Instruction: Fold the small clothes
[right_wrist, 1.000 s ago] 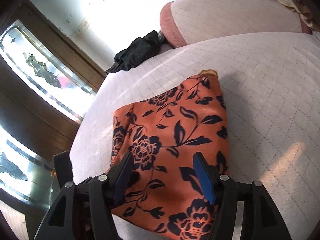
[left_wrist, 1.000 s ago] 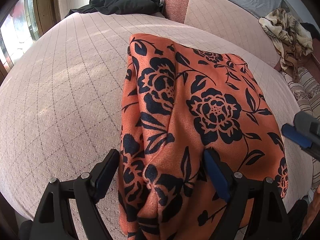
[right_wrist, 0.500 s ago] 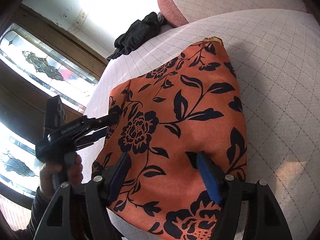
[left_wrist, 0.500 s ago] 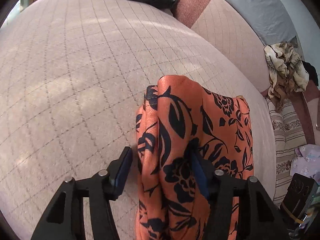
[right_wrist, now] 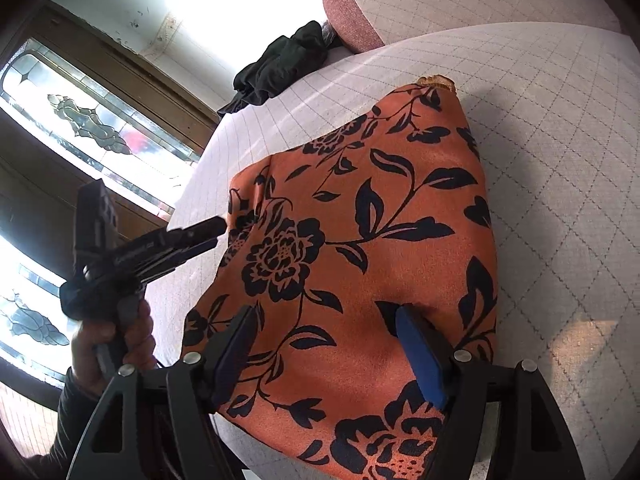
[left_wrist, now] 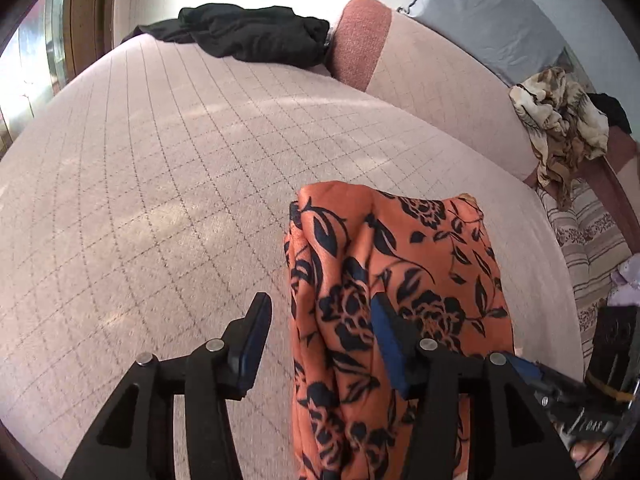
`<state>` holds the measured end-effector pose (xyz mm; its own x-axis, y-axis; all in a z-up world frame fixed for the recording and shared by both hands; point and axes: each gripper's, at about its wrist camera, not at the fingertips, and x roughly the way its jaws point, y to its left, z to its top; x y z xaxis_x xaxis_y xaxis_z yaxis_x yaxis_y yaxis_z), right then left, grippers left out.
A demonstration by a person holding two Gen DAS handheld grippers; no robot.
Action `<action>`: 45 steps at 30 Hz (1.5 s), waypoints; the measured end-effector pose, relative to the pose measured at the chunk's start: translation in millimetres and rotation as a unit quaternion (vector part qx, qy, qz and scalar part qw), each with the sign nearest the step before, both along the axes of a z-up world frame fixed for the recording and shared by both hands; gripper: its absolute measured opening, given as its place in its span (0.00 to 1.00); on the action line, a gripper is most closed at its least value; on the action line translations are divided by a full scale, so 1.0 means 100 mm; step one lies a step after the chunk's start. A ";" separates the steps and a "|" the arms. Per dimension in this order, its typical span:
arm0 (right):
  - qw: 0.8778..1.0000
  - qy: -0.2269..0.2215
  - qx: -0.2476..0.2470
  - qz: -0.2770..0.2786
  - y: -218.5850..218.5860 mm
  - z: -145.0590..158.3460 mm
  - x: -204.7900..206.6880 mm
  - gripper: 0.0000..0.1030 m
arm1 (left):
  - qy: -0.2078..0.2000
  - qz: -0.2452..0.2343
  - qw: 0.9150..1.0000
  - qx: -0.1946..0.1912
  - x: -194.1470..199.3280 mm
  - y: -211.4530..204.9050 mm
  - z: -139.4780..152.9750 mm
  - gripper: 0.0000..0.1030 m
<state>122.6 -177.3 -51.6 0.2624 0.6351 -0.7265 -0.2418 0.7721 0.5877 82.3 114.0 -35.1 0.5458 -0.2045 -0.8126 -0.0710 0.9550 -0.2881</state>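
Lying bunched: orange floral garment (right_wrist: 360, 240)

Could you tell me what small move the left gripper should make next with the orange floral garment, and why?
Probably close the left gripper on the raised fold of the orange floral garment. Its jaws, just opening slightly, are open: the fold lies against the right pad, with the left pad clear of it. The right gripper is open over the cloth.

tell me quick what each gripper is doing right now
left gripper: open, fingers just opened a little, orange floral cloth bunched between them, no clamp seen
right gripper: open over the cloth, holding nothing
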 end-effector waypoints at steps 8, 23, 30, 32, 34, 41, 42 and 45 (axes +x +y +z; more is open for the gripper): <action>1.000 0.005 -0.005 -0.004 0.02 0.01 -0.07 0.73 | 0.051 0.019 0.998 0.024 -0.65 -0.16 -0.50 0.60; 0.999 0.013 -0.008 -0.041 -0.31 0.14 -0.26 0.75 | 0.016 0.020 0.996 0.090 -0.76 -0.28 -0.21 0.68; 0.998 0.019 -0.003 -0.066 -0.50 0.10 -0.20 0.83 | -0.001 0.016 0.998 0.058 -0.65 -0.25 -0.15 0.79; 0.997 0.026 0.001 -0.071 -0.54 0.07 -0.15 0.83 | -0.003 0.014 1.000 0.022 -0.58 -0.20 -0.18 0.80; 0.997 0.028 0.000 -0.073 -0.56 0.05 -0.11 0.83 | 0.002 0.023 1.000 -0.008 -0.53 -0.13 -0.24 0.80; 0.996 0.046 0.017 -0.079 -0.58 -0.08 0.09 0.83 | 0.014 0.024 0.998 -0.060 -0.36 -0.03 -0.33 0.80; 0.995 0.050 0.021 -0.081 -0.58 -0.11 0.13 0.83 | 0.016 0.022 0.998 -0.054 -0.33 -0.04 -0.34 0.80; 0.993 0.066 0.034 -0.091 -0.58 -0.21 0.25 0.83 | 0.038 0.022 0.999 -0.014 -0.26 -0.11 -0.41 0.80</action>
